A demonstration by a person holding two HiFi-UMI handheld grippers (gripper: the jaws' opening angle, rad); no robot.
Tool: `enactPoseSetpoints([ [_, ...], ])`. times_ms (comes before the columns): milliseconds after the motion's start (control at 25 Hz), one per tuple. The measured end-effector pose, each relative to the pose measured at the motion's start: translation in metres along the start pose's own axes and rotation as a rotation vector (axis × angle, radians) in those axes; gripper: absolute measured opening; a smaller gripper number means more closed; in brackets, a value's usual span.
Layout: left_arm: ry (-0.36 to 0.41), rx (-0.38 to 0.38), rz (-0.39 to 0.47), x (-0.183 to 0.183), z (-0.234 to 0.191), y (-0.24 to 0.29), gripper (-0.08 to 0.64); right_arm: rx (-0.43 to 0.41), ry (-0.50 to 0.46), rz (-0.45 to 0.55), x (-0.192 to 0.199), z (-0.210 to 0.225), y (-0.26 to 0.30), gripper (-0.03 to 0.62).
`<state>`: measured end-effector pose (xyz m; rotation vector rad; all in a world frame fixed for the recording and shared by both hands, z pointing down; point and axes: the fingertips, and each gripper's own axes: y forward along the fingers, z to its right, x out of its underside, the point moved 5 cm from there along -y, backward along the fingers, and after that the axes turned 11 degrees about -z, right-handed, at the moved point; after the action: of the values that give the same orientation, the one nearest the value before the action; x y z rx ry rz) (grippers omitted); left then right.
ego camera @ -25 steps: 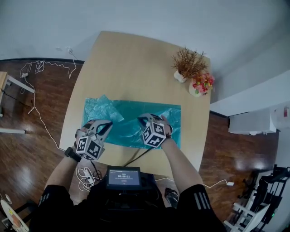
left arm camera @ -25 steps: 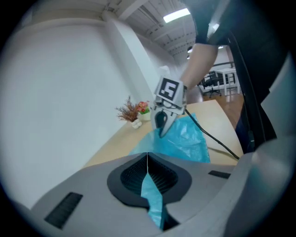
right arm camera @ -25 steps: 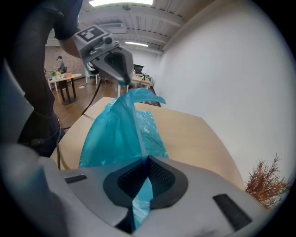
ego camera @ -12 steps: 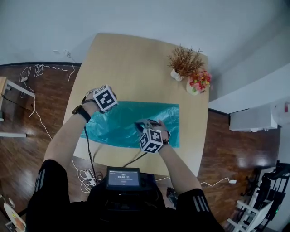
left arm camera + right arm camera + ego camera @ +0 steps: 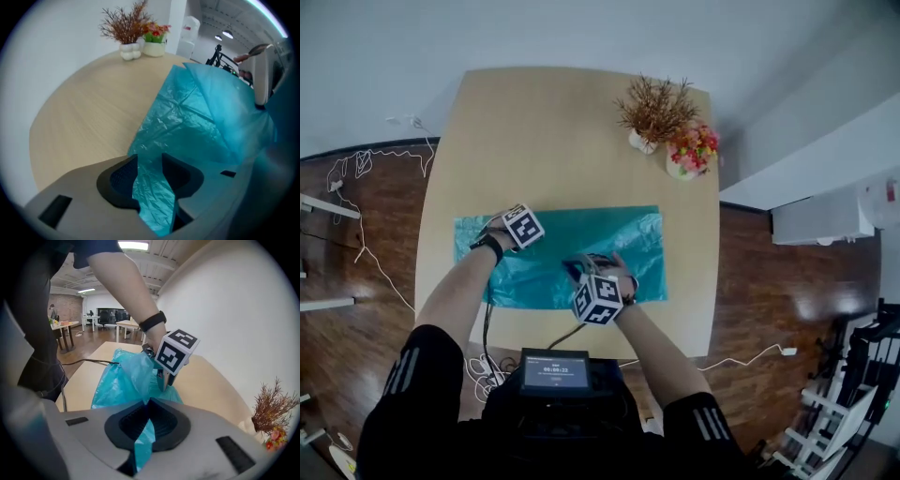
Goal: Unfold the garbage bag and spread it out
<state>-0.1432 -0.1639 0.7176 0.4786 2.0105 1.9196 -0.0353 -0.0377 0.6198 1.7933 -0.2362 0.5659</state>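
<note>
A second ago the left end of the garbage bag [image 5: 581,234] lay doubled over in a crumpled flap. Now the head view shows it drawn out as one long teal sheet across the near half of the table [image 5: 572,131], reaching close to the left edge. My left gripper [image 5: 150,174] went up over that end and has come down onto it, and its jaws have just been opening. They stand apart now, with a strip of the film between them, and the pads do not seem to be pressing it. From this close, blurred view I can't say whether the plastic still clings to one pad. My right gripper [image 5: 149,420] has hardly moved and has its jaws together on a thin fold of the bag at the near edge, anchoring it. I judge the last big fold is out. What's left is to get my left jaws clear without dragging the film up, then smooth the puffed, wrinkled middle. The two vases [image 5: 670,145] at the far right corner are well apart from the bag.
</note>
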Motion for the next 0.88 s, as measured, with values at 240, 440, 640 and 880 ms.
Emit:
enactPoseSetpoints([
  [240, 0.026, 0.075, 0.072, -0.012, 0.005, 0.012, 0.019, -0.016, 0.020, 0.002, 0.013, 0.003, 0.006, 0.017],
  [440, 0.080, 0.012, 0.063, -0.019, -0.002, 0.008, 0.000, -0.013, 0.028, 0.011, 0.017, 0.011, 0.003, 0.017],
  [640, 0.084, -0.044, 0.112, -0.048, -0.034, 0.004, 0.000, 0.031, 0.047, 0.017, 0.020, 0.030, 0.000, 0.017],
  [880, 0.100, -0.129, 0.115, -0.093, -0.079, -0.003, 0.000, 0.081, 0.070, 0.025, 0.026, 0.054, -0.004, 0.017],
])
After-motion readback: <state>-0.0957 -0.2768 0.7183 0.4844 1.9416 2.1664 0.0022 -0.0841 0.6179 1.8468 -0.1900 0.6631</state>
